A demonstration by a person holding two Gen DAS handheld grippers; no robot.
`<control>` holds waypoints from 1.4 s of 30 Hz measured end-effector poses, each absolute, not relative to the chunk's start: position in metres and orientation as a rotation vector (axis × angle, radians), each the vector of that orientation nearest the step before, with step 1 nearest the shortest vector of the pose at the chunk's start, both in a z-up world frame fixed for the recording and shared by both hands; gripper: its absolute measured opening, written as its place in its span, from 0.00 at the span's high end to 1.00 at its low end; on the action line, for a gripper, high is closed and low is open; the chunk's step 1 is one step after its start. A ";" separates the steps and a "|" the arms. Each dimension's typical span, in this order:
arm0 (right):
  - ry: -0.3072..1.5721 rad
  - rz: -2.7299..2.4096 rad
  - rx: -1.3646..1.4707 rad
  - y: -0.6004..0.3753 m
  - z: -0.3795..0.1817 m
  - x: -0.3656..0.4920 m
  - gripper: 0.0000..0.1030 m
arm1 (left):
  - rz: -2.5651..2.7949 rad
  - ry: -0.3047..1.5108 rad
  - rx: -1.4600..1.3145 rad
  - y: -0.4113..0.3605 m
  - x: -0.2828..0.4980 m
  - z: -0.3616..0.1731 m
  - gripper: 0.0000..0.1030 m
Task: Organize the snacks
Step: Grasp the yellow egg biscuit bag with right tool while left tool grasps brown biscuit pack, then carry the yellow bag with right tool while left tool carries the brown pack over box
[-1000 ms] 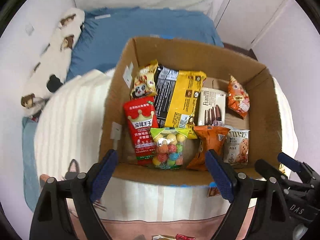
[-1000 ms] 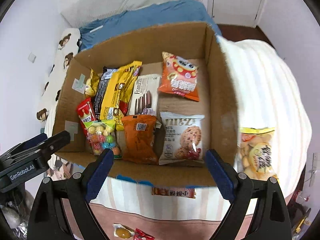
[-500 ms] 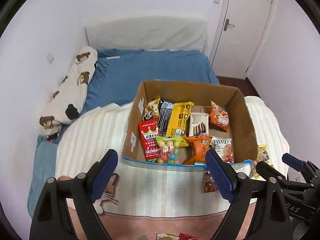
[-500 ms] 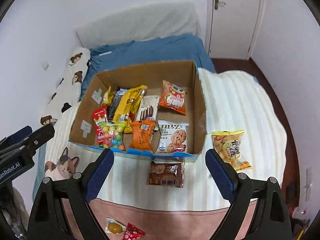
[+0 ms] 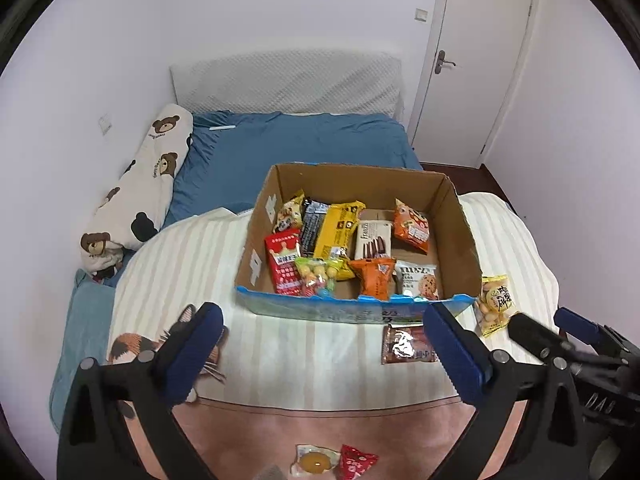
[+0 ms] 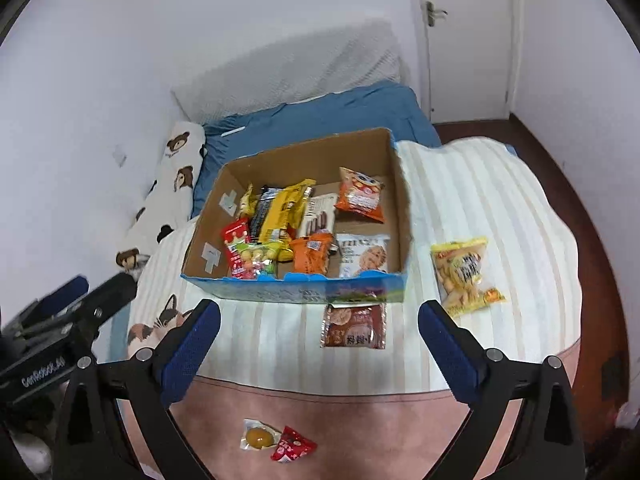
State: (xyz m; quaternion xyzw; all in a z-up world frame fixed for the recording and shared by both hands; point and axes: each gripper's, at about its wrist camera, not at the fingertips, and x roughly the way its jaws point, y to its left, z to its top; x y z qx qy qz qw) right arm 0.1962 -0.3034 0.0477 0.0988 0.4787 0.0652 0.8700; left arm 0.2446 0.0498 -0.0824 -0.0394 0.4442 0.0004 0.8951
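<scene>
White walls and a closed door (image 5: 476,60) frame a small bedroom, where a bed (image 5: 304,144) with a blue sheet carries a long bear-print pillow (image 5: 140,196) along the wall and a cream striped blanket (image 5: 192,272) with a pink border over its near end. On the blanket sits an open cardboard box (image 5: 256,240) with a blue printed front, and it is already packed with snacks: a red packet (image 5: 283,264), a clear bag of coloured sweets (image 5: 318,276), a long yellow-and-black bag (image 5: 332,228), a white pack of chocolate sticks (image 5: 374,236), two orange bags (image 5: 411,226) and a white cookie bag (image 5: 418,282), among others. Four snacks lie outside the box. A brown packet (image 6: 354,326) rests on the blanket just in front of the box's blue wall, a yellow bag of small biscuits (image 6: 464,274) lies to the right of the box, and on the pink border near the cameras a clear wrapper with a round yellow treat (image 6: 258,436) touches a small red packet (image 6: 292,444). The left tongs (image 5: 322,344) hang over the near part of the blanket with their blue pads spread wide and nothing between them; their jaws have just been opening. The right tongs (image 6: 320,342) are spread just as wide, also empty, their jaws likewise having just opened further, with the brown packet showing on the blanket between the pads in their own view.
</scene>
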 end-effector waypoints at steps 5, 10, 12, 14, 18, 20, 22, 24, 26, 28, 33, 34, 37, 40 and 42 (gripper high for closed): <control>1.055 0.064 0.291 -0.357 0.020 0.204 0.02 | -0.006 1.014 -0.119 0.029 0.254 -0.120 0.00; 1.125 -0.033 0.287 -0.410 -0.017 0.226 0.02 | 0.010 1.126 -0.140 -0.003 0.272 -0.175 0.00; 1.162 -0.054 0.252 -0.423 -0.034 0.241 0.02 | 0.017 1.167 -0.146 -0.016 0.281 -0.196 0.00; 1.196 -0.067 0.222 -0.434 -0.053 0.258 0.02 | 0.031 1.212 -0.154 -0.027 0.292 -0.218 0.00; 1.260 -0.039 0.140 -0.437 -0.087 0.291 0.02 | 0.043 1.283 -0.135 -0.044 0.312 -0.256 0.00; 1.290 -0.023 0.102 -0.434 -0.103 0.306 0.02 | 0.039 1.324 -0.119 -0.051 0.321 -0.273 0.00; 1.314 -0.002 0.084 -0.430 -0.117 0.317 0.02 | 0.019 1.371 -0.122 -0.059 0.329 -0.291 0.00; 1.332 0.012 0.062 -0.426 -0.126 0.325 0.02 | -0.012 1.411 -0.144 -0.065 0.334 -0.304 0.00; 1.344 0.025 0.053 -0.424 -0.135 0.333 0.03 | -0.034 1.448 -0.158 -0.073 0.338 -0.317 0.00; 1.359 0.026 0.042 -0.423 -0.142 0.337 0.27 | -0.051 1.472 -0.148 -0.081 0.342 -0.326 0.00; 1.378 0.011 0.064 -0.434 -0.153 0.333 0.47 | -0.062 1.432 -0.103 -0.092 0.343 -0.333 0.18; 1.373 0.013 0.065 -0.438 -0.153 0.329 0.48 | -0.060 1.429 -0.101 -0.092 0.342 -0.333 0.21; 1.372 0.011 0.078 -0.445 -0.150 0.315 0.48 | -0.069 1.413 -0.089 -0.092 0.334 -0.329 0.32; 1.371 0.014 0.117 -0.449 -0.148 0.296 0.48 | -0.071 1.410 -0.076 -0.091 0.321 -0.324 0.35; 1.371 0.020 0.140 -0.449 -0.147 0.283 0.48 | -0.070 1.420 -0.074 -0.087 0.310 -0.324 0.36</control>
